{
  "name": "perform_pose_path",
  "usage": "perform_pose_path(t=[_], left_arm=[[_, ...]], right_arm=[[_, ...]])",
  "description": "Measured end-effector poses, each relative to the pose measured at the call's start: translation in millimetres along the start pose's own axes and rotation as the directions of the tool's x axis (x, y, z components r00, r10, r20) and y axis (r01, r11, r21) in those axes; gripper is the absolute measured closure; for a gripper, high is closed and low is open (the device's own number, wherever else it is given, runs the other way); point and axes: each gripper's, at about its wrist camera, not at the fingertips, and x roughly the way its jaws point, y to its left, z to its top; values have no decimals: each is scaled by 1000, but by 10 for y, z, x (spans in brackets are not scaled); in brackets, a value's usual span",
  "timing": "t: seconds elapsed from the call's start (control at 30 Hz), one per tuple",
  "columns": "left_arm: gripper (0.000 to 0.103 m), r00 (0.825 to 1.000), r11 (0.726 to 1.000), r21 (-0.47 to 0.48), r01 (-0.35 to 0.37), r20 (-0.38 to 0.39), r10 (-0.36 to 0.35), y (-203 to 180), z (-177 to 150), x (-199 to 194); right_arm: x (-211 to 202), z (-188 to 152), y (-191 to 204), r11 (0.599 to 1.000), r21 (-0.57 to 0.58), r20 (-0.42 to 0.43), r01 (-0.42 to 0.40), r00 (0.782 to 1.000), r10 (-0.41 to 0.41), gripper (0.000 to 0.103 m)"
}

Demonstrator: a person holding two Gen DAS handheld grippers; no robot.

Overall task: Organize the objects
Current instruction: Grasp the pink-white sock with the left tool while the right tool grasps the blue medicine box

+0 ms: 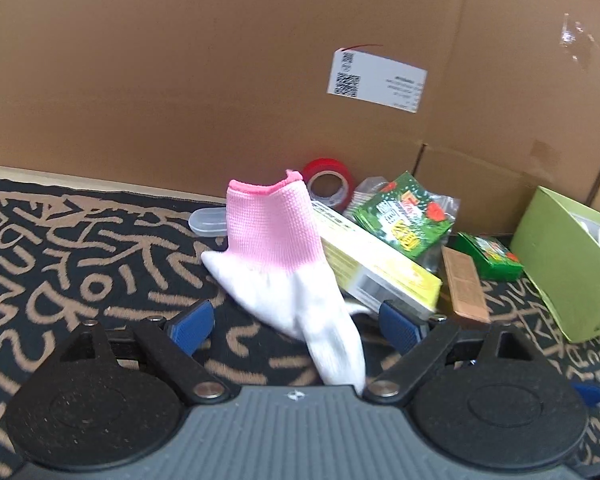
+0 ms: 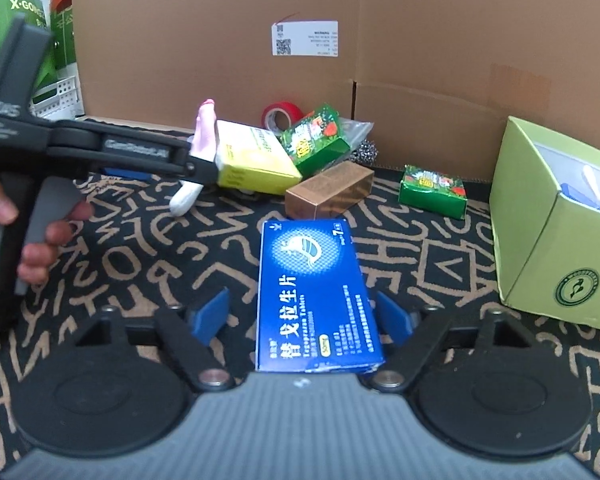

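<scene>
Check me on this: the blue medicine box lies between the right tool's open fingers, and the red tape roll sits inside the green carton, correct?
Not quite. The blue medicine box does lie between the right tool's open fingers, but the red tape roll sits on the patterned cloth by the cardboard wall, far from the green carton. The right wrist view shows it.

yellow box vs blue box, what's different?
Colour: the yellow box is pale yellow; the blue box is deep blue with white Chinese lettering.
Place: the yellow box sits in the clutter by the cardboard wall, leaning against other items; the blue box lies flat and alone on the patterned cloth.
Grippers: the blue box lies between the open right gripper fingers; the yellow box lies beside the glove at the left gripper.
Shared: both are flat rectangular cartons.
</scene>
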Motion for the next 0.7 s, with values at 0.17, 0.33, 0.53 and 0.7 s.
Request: perform_pose_path(t=[0.17, 0.33, 0.53, 0.7], left_arm=[[40, 1000, 1000, -28, 5, -16, -5, 63, 112, 115], [82, 999, 999, 34, 4, -32, -3, 61, 70, 34], [94, 983, 988, 37, 149, -115, -144, 49, -153, -401], [92, 974, 980, 50, 192, -129, -184, -59, -424, -794]], right_arm=[[-25, -10, 41, 1000, -22, 14, 21, 1000, -21, 48], [-119, -39, 69, 1000, -26, 28, 7, 1000, -7, 48], [-338, -171, 107, 999, -38, 7, -8, 1000, 8, 48], [-577, -340, 71, 1000, -29, 0, 4, 1000, -4, 47]])
